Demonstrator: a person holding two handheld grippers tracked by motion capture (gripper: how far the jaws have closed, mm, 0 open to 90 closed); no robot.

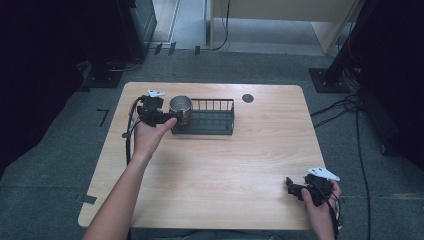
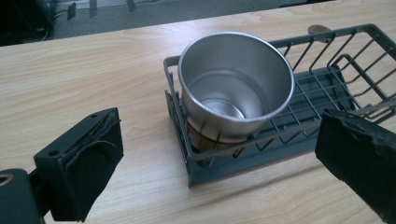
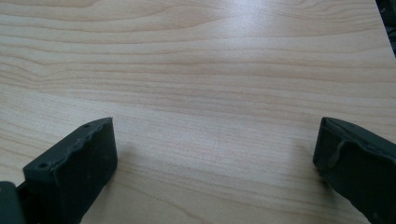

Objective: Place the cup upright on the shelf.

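Observation:
A shiny metal cup stands upright in the left end of a dark wire rack at the back of the wooden table. My left gripper hovers just left of the cup, jaws spread wide, nothing between its pads; the cup sits a short way beyond them. My right gripper rests near the table's front right corner, open over bare wood.
The wooden table has a round dark grommet behind the rack. Cables trail on the grey floor to the right, and a dark stand base sits beyond the table's far right corner.

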